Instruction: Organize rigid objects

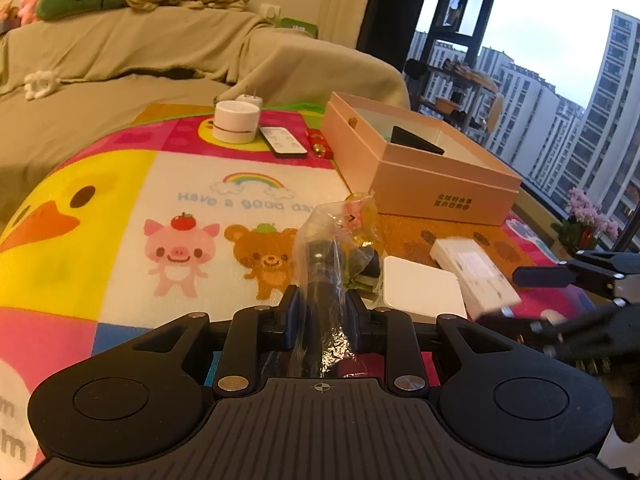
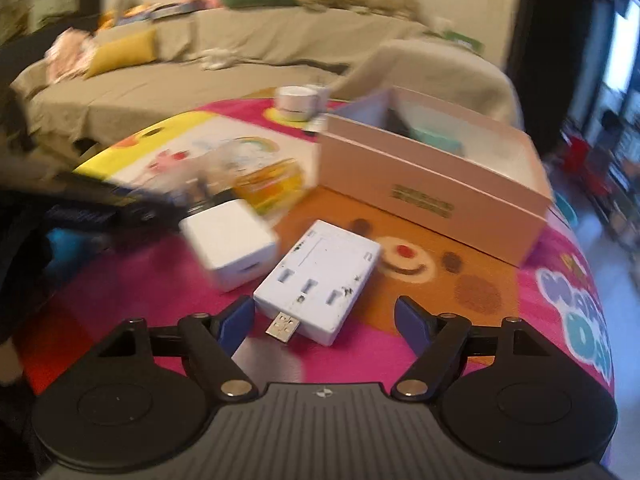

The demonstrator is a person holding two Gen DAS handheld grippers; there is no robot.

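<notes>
i organize rigid objects on a cartoon-printed mat (image 1: pixel 120 208) spread in front of a sofa (image 1: pixel 120 52).

status, largest item first:

- the open cardboard box (image 1: pixel 420 172) sits at the far right of the mat. it already holds a dark flat item (image 1: pixel 416 142) and, in the right wrist view, a teal item (image 2: pixel 436 140). i judge this box to be the collection point, so part of the job is done.
- the white hub (image 2: pixel 320 280) with a usb plug lies on the mat, near right, just in front of the box. my right gripper (image 2: pixel 326 318) stands wide, its blue pads on either side of the hub's near end without touching it. nothing is held here.
- the white square adapter (image 2: pixel 232 240) lies just left of the hub, not yet stored.
- the bagged dark cylinder (image 1: pixel 320 280), in clear plastic, is clamped in my left gripper (image 1: pixel 322 312) at a narrow opening, near centre of the mat, not yet in the box.
- far left of the box, a white round device (image 1: pixel 236 122), a remote (image 1: pixel 284 142) and a small red-and-gold item (image 1: pixel 319 146) remain on the mat.

judgement: most items remain outside the box.

legible writing: the box front carries two lines of gold characters, too small to read. the mat shows upside-down text under a rainbow, apparently "have a good day".
</notes>
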